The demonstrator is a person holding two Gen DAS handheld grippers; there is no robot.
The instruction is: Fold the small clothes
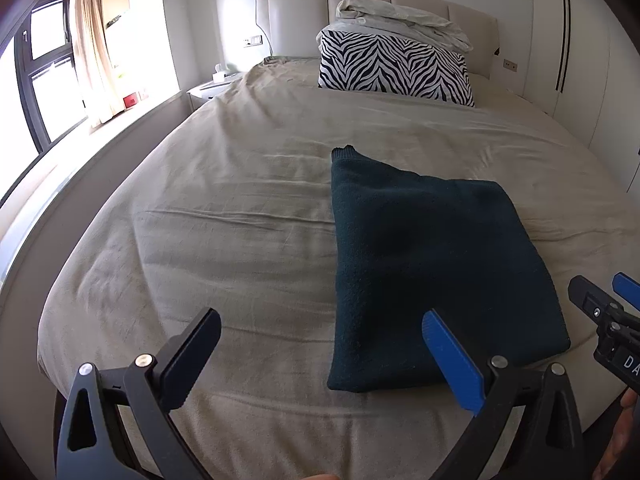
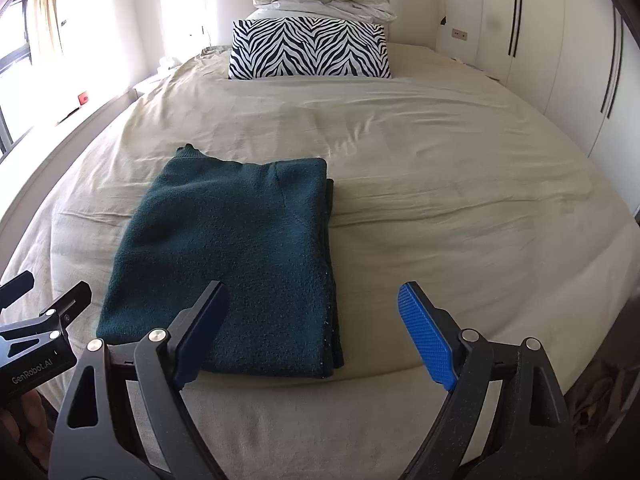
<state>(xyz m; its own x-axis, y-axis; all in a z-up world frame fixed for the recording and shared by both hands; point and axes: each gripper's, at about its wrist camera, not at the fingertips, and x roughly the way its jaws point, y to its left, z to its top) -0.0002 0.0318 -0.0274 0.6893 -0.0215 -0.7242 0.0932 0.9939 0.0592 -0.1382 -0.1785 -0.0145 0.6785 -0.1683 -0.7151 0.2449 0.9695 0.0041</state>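
Observation:
A dark teal knitted garment (image 1: 432, 264) lies folded into a flat rectangle on the beige bed sheet (image 1: 240, 220), near the foot of the bed. It also shows in the right wrist view (image 2: 236, 256). My left gripper (image 1: 320, 336) is open and empty, held above the sheet just left of the garment's near corner. My right gripper (image 2: 312, 320) is open and empty, held above the garment's near right edge. Each gripper shows at the edge of the other's view, the right one (image 1: 600, 300) and the left one (image 2: 44, 300).
A zebra-print pillow (image 2: 310, 48) and a crumpled pale duvet (image 2: 324, 0) lie against the padded headboard (image 1: 292, 20). A window with a curtain (image 1: 88, 40) and a nightstand (image 1: 208, 90) are at the left. White wardrobe doors (image 2: 560, 60) stand at the right.

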